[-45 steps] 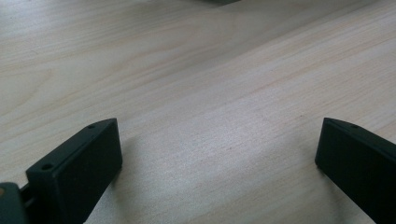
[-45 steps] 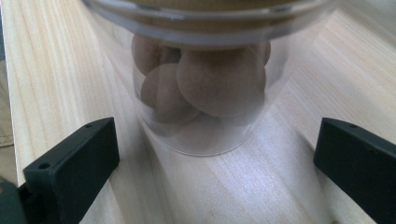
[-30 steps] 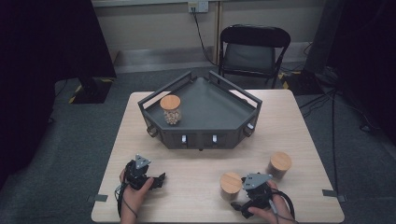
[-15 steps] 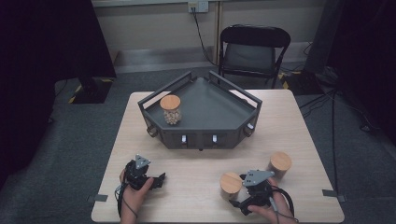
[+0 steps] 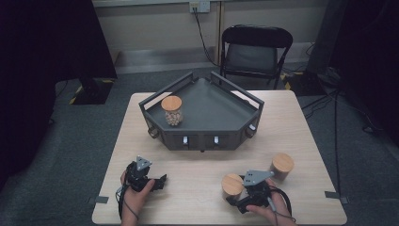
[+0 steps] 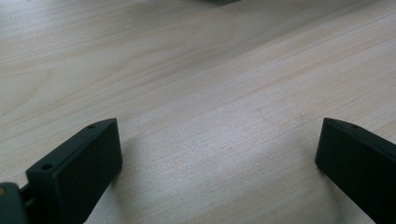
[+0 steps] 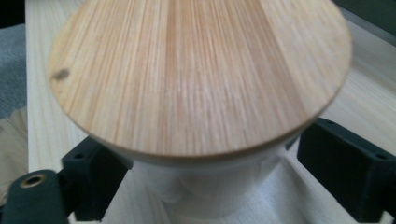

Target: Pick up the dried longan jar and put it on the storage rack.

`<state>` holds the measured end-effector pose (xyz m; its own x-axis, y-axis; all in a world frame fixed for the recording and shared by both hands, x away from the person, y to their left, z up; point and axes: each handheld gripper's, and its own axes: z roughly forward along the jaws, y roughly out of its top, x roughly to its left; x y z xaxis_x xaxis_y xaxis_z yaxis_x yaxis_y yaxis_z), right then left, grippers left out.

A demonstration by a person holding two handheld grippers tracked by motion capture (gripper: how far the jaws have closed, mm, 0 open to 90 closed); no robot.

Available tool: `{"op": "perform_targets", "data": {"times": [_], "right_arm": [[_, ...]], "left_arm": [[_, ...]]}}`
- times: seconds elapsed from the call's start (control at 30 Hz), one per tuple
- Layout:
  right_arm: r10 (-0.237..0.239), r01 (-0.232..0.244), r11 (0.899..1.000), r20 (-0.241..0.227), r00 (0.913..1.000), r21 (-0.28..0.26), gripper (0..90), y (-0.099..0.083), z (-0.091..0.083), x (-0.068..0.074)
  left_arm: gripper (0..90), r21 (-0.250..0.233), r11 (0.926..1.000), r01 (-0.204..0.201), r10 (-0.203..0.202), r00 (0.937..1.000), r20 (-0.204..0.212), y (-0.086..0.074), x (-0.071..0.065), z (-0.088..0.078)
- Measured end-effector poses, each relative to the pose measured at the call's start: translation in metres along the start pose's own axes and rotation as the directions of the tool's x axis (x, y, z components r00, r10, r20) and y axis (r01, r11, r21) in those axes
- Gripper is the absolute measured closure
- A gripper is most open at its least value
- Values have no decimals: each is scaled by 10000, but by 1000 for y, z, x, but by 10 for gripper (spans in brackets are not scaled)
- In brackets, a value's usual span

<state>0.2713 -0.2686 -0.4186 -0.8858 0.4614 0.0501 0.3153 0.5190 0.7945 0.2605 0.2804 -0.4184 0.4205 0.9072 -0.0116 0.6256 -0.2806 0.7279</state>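
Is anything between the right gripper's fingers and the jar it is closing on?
Nothing visible. The jar already sits between the right gripper's fingers, which have just been closing around its body, below the wooden lid.

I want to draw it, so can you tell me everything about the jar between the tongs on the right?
The jar stands upright near the front edge of the table. It has a wide, round, striped wooden lid and a pale, whitish body. The right tongs have just been closing around its body, one black jaw on each side; whether they press yet is unclear. What's inside is hidden.
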Motion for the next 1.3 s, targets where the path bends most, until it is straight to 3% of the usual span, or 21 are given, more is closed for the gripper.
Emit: {"op": "perform_targets", "data": {"times": [0.4, 0.93, 1.3], "right_arm": [[-114, 105, 9984, -166, 9998, -553, 230, -8, 2, 1], [-522, 531, 9952, 133, 9985, -818, 253, -12, 2, 7], [-507, 514, 9952, 110, 9987, -830, 254, -11, 1, 6]], "left_arm": [[2, 1, 10000, 1, -1, 10000, 1, 0, 0, 0], [2, 4, 10000, -32, 32, 10000, -5, 0, 0, 0], [2, 3, 10000, -31, 31, 10000, -6, 0, 0, 0]]}}
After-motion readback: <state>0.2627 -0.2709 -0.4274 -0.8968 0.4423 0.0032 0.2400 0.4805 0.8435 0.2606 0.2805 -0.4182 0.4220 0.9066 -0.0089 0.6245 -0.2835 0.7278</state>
